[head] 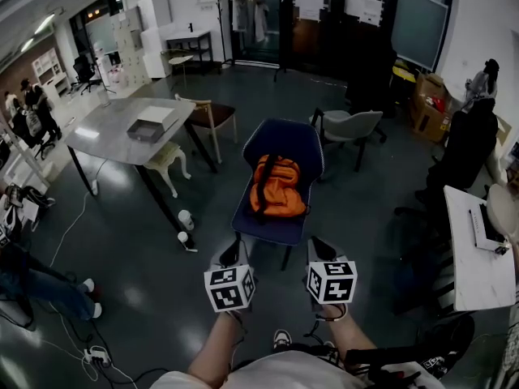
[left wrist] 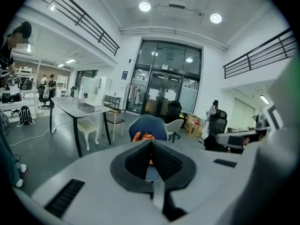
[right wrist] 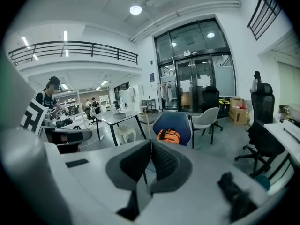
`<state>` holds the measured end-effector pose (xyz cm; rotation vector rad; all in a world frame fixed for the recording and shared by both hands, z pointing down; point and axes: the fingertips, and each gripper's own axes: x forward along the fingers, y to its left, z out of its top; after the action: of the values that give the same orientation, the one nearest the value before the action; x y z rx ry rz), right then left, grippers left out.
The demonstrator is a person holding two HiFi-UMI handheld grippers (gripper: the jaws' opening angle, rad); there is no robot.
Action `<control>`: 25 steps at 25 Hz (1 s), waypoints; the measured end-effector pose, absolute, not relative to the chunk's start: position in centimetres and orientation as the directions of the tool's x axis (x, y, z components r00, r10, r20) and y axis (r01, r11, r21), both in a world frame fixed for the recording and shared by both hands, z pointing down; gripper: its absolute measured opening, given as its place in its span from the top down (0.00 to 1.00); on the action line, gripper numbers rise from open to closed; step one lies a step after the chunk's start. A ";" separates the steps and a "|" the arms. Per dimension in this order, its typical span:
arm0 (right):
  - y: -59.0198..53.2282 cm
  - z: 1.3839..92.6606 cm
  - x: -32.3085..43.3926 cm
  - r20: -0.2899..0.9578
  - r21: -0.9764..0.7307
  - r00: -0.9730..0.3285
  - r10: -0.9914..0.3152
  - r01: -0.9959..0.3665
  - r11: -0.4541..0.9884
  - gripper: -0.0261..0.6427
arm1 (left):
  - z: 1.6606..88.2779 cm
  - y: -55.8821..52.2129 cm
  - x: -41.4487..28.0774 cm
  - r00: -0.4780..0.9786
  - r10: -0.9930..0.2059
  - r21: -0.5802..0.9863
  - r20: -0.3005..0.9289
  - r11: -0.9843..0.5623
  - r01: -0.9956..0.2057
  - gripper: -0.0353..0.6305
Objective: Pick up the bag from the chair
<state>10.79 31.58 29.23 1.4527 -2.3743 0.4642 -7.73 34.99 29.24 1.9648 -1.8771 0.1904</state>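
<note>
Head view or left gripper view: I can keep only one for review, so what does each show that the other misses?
Only the head view shows the left gripper and right gripper side by side, short of the chair, and the person's forearms. Only the left gripper view shows the ceiling lights, the upper railings and its own jaws shut together, empty. Both show the orange bag lying on the blue chair, and the grey table.
</note>
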 end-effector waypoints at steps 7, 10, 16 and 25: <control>25.3 29.7 12.6 0.425 -0.106 -0.429 -0.797 -0.898 0.426 0.91 | 29.9 29.2 -7.0 0.071 -0.923 0.191 0.379 0.002 -0.982 0.93; 22.8 29.8 13.7 0.423 -0.105 -0.428 -0.799 -0.899 0.426 0.91 | 29.9 26.9 -6.6 0.072 -0.922 0.187 0.380 0.001 -0.982 0.93; 19.2 30.5 16.4 0.426 -0.113 -0.411 -0.806 -0.908 0.403 0.91 | 30.4 23.9 -5.8 0.060 -0.918 0.175 0.392 0.010 -0.985 0.93; 17.3 31.9 19.0 0.451 -0.159 -0.383 -0.806 -0.923 0.349 0.91 | 31.6 22.3 -4.8 0.073 -0.897 0.157 0.435 -0.004 -0.988 0.93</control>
<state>19.02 17.32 31.92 1.5393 -2.3227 0.5657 -4.80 22.27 31.56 1.9439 -1.8668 0.2930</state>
